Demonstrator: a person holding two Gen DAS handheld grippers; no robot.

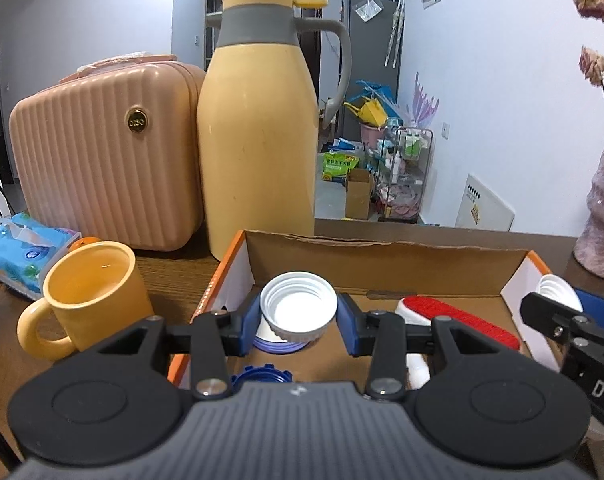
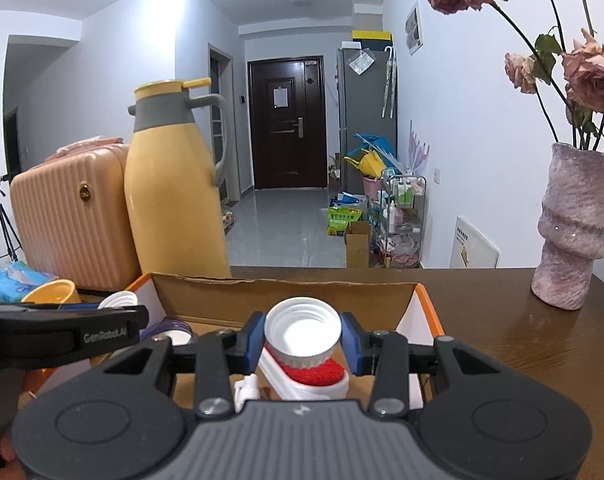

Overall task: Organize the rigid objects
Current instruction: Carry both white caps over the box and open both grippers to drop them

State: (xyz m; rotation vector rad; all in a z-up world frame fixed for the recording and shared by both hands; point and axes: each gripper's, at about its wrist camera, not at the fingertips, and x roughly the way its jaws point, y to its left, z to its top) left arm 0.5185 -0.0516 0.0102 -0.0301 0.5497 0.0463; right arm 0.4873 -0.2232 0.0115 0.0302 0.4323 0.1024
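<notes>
Left tool (image 1: pixel 298 322): blue pads pinching a white threaded plastic cap (image 1: pixel 298 307), open side to camera, held above the left end of the open cardboard box with orange edges (image 1: pixel 381 264). Under it in the box: a purple-rimmed lid (image 1: pixel 276 346) and a blue notched cap (image 1: pixel 262 376), partly hidden by the tool body.

Right tool (image 2: pixel 302 338): pinching a second white threaded cap (image 2: pixel 302 330), also open side to camera, over the box's right end, directly above a red-bristled brush with white body (image 2: pixel 313 374). A small white spray nozzle (image 2: pixel 246 389) lies just left of the brush.

Each tool shows at the edge of the other's view; both are over the same box.

Left of the box on the brown wooden tabletop (image 2: pixel 501 320): yellow ceramic mug (image 1: pixel 90 296), blue tissue pack (image 1: pixel 18 256) behind it. Behind the box: tall yellow thermos jug with grey collar and handle (image 1: pixel 258 136), touching a ribbed pink hard case (image 1: pixel 102 152). Far right: mottled pink vase (image 2: pixel 573 228) with dried roses.
</notes>
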